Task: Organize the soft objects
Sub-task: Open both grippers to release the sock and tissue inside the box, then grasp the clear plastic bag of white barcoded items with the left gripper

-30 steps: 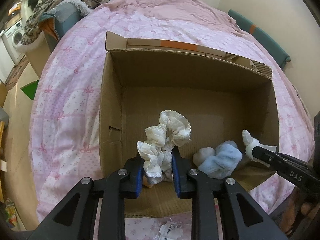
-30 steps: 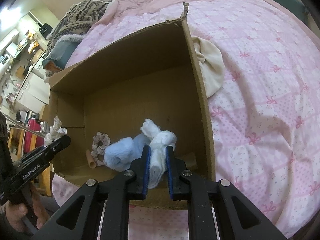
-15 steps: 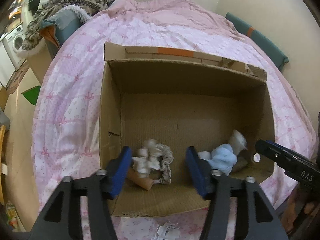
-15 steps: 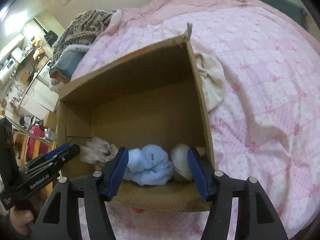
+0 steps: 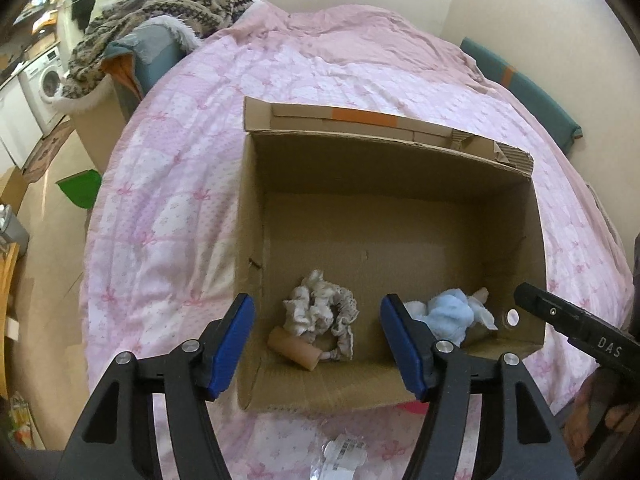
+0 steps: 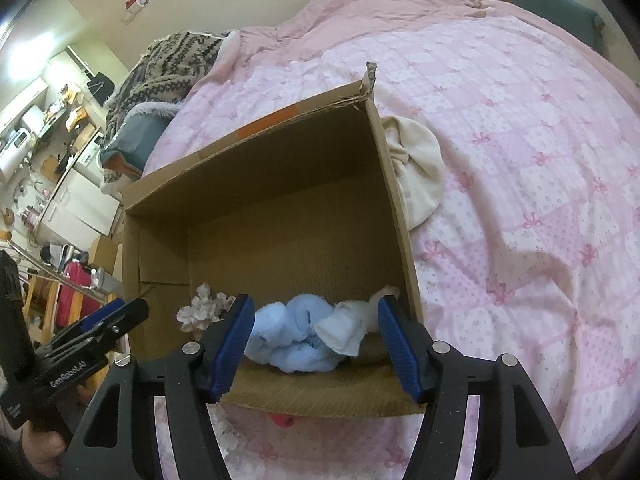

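Above cardboard box (image 5: 256, 216), left gripper (image 5: 316, 340) and right gripper (image 6: 316, 340) gaped empty; cream cloth (image 6: 420, 168) at two o'clock risked being overlooked

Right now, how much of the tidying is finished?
Done: a frilly scrunchie, a blue cloth and a white cloth lie in the cardboard box. In hand: nothing; the left gripper and right gripper are open. Left: a cream cloth beside the box.

Crumpled cream scrunchie (image 5: 320, 309) and blue-white socks (image 5: 448, 311) on box (image 5: 384, 168) floor
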### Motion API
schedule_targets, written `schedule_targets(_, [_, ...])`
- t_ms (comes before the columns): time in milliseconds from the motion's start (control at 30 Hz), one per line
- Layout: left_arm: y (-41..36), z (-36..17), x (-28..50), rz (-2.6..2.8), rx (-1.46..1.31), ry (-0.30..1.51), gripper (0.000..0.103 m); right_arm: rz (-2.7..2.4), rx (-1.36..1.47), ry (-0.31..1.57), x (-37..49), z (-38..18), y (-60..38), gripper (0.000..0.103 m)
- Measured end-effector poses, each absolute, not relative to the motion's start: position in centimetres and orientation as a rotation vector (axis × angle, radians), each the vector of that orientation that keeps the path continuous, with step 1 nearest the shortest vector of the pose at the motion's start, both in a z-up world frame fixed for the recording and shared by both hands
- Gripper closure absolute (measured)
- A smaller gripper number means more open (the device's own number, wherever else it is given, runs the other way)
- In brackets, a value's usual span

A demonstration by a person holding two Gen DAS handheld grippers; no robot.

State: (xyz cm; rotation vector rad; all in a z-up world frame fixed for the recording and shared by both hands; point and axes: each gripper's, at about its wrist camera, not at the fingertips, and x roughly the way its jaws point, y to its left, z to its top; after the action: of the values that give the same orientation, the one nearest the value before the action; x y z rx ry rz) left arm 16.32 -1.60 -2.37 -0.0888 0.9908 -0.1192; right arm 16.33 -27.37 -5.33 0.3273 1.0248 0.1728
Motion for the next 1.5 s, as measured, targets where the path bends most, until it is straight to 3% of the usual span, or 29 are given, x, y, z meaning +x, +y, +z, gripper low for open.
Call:
schedule_targets(567, [1.8, -2.4, 11.5, -0.031, -0.122, 1.012, 0.040, 0.161, 0.451, 1.078, 12.0, -6.4, -28.3, 0.036])
schedule_targets(1000, [-0.1, -9.1, 9.7, -0.100, -0.169, 1.293, 0.040, 0.189, 0.447, 1.205, 10.3, -9.3, -25.8, 0.036])
schedule_targets(1500, [-5.1, -14.5, 10.1, -0.140, -0.057, 1.428, 0.043, 0.191, 0.215, 1.324, 12.8, -13.2, -21.3, 0.036])
